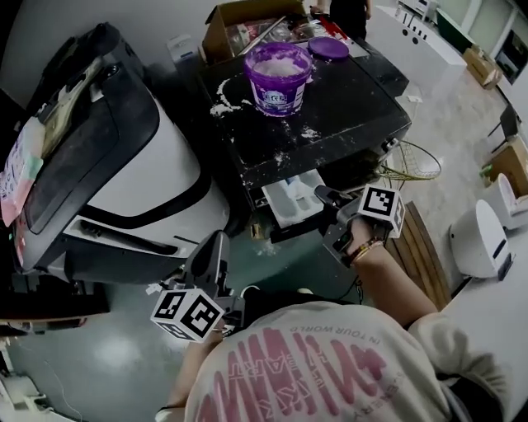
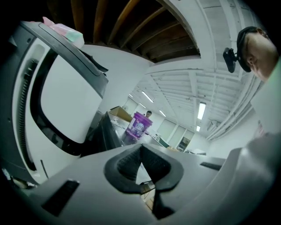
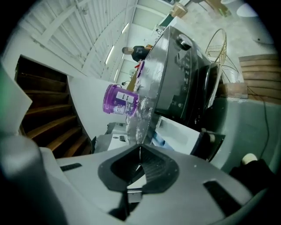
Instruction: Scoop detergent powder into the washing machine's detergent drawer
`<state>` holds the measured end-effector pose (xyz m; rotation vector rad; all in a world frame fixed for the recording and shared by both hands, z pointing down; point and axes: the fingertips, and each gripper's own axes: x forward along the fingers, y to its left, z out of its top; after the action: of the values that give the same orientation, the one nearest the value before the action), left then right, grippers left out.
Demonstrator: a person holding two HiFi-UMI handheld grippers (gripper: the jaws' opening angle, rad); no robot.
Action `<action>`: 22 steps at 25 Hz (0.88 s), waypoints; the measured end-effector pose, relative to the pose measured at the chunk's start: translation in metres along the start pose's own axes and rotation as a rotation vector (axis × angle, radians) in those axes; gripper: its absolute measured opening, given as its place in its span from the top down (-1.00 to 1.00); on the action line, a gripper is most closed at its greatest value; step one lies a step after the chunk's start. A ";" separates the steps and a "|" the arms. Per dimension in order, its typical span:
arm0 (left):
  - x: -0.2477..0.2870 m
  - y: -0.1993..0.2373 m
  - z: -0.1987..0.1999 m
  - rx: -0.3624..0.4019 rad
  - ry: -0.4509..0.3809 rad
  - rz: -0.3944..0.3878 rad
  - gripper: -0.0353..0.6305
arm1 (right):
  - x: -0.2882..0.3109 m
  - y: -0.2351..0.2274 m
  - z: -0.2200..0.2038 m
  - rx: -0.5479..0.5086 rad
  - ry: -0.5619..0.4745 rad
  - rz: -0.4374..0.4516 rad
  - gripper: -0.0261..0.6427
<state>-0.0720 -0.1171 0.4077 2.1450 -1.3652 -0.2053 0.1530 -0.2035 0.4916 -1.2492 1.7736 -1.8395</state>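
A purple tub of detergent powder (image 1: 278,78) stands open on the black washing machine's top (image 1: 355,107), and it also shows in the left gripper view (image 2: 139,125) and the right gripper view (image 3: 119,100). The white detergent drawer (image 1: 290,198) (image 3: 178,131) is pulled out of the machine's front. My right gripper (image 1: 323,196) (image 3: 139,150) is shut and empty, with its tips just right of the drawer. My left gripper (image 1: 216,245) (image 2: 141,148) is lower and to the left, away from the drawer, also shut with nothing in it.
The tub's purple lid (image 1: 328,48) lies behind it beside a cardboard box (image 1: 239,21). Spilled white powder (image 1: 221,107) dots the machine's top. A large white and black appliance (image 1: 132,173) stands at the left. A wire rack (image 1: 412,161) and wooden slats (image 1: 425,247) are at the right.
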 end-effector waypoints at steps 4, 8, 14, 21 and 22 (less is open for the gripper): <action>-0.015 0.003 -0.004 -0.016 -0.052 0.090 0.89 | 0.013 0.003 -0.001 -0.085 0.074 -0.001 0.91; -0.025 0.005 -0.009 -0.035 -0.098 0.143 0.89 | 0.021 0.008 -0.006 -0.210 0.138 -0.006 0.91; -0.033 0.001 -0.022 -0.059 -0.126 0.178 0.89 | 0.028 0.013 -0.015 -0.369 0.210 -0.022 0.91; -0.041 -0.001 -0.030 -0.079 -0.145 0.199 0.89 | 0.030 0.009 -0.024 -0.610 0.258 -0.070 0.91; -0.042 -0.001 -0.031 -0.079 -0.149 0.199 0.89 | 0.030 0.008 -0.025 -0.647 0.265 -0.078 0.91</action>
<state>-0.0776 -0.0685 0.4249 1.9464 -1.6165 -0.3397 0.1145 -0.2103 0.4987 -1.3303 2.6403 -1.5721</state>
